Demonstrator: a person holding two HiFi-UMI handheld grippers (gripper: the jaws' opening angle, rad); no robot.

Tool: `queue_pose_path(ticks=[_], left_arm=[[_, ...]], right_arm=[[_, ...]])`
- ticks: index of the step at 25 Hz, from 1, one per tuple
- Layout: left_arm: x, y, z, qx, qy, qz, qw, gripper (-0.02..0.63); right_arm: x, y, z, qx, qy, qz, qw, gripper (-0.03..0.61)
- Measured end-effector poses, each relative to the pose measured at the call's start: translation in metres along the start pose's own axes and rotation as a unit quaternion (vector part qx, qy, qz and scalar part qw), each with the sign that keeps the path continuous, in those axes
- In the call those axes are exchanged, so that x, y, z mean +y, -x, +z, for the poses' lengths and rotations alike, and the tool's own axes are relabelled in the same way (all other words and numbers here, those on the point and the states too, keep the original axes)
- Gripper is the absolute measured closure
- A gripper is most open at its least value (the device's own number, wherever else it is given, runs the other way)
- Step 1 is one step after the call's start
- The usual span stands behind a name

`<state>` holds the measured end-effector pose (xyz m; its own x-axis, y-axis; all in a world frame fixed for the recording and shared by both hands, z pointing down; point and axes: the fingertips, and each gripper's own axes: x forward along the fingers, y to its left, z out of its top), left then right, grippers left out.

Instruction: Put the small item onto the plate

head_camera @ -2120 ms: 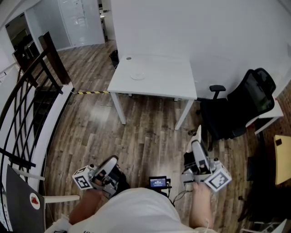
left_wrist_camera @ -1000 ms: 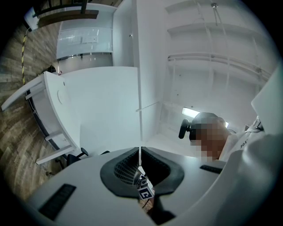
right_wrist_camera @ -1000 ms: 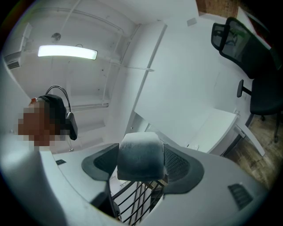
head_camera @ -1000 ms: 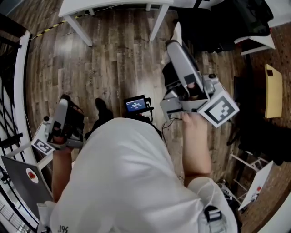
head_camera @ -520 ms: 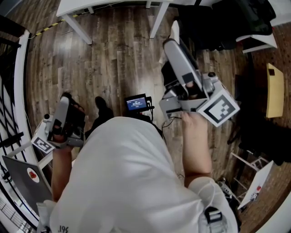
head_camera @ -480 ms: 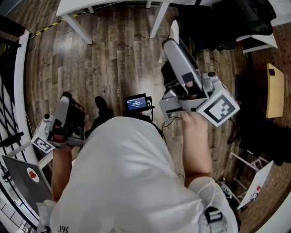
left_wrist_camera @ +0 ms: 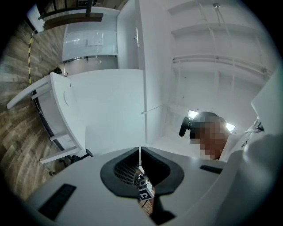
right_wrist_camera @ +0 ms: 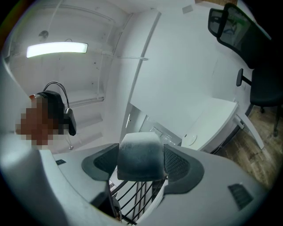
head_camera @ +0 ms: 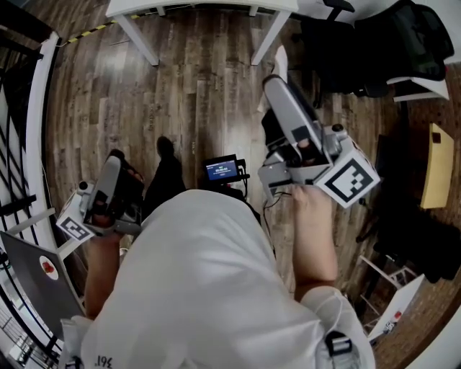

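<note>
My right gripper (head_camera: 278,70) is held up in front of my chest and points toward the white table (head_camera: 202,7). It is shut on a small white block (head_camera: 280,56). In the right gripper view that small white block (right_wrist_camera: 140,161) fills the space between the jaws. Beyond it a round white plate (right_wrist_camera: 191,139) lies on the white table (right_wrist_camera: 216,115). My left gripper (head_camera: 114,160) hangs low at my left side. In the left gripper view its jaws (left_wrist_camera: 139,160) are closed together with nothing between them. The plate is out of sight in the head view.
A black office chair (head_camera: 374,43) stands right of the table. A small lit screen (head_camera: 222,169) hangs at my waist over the wood floor. A black railing (head_camera: 21,108) runs along the left, with a grey laptop lid (head_camera: 36,277) below it.
The head view dropped from the table and plate down to my own body. Since half a second ago both grippers have shifted slightly lower in the view; the right still holds the block.
</note>
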<state>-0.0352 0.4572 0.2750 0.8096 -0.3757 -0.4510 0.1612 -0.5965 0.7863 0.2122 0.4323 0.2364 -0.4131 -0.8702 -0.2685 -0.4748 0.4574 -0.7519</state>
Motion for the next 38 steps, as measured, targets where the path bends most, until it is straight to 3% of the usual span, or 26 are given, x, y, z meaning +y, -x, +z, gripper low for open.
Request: queue_pose_path(ticks=[6, 11, 18, 27, 38], left_arm=[[0.035, -0.004, 0.038, 0.006, 0.022, -0.009, 0.9997, 0.607], [0.077, -0.024, 0.096, 0.021, 0.038, -0.027, 0.9987, 0.607], [0.124, -0.044, 0.183, 0.035, 0.058, -0.039, 0.9969, 0.607], [0.181, -0.03, 0.276, 0.046, 0.069, -0.036, 0.9959, 0.607], [0.211, -0.043, 0.3, 0.048, 0.081, -0.029, 0.9951, 0.607]], right_arm=[[-0.011, -0.037, -0.011, 0.001, 0.011, -0.02, 1.0, 0.272], [-0.034, -0.091, -0.008, -0.002, 0.019, -0.055, 0.998, 0.271], [-0.051, -0.19, -0.017, 0.004, 0.021, -0.073, 0.997, 0.272], [-0.063, -0.296, -0.038, 0.013, 0.055, -0.09, 0.994, 0.27], [-0.101, -0.323, -0.04, 0.035, 0.075, -0.133, 0.988, 0.27]])
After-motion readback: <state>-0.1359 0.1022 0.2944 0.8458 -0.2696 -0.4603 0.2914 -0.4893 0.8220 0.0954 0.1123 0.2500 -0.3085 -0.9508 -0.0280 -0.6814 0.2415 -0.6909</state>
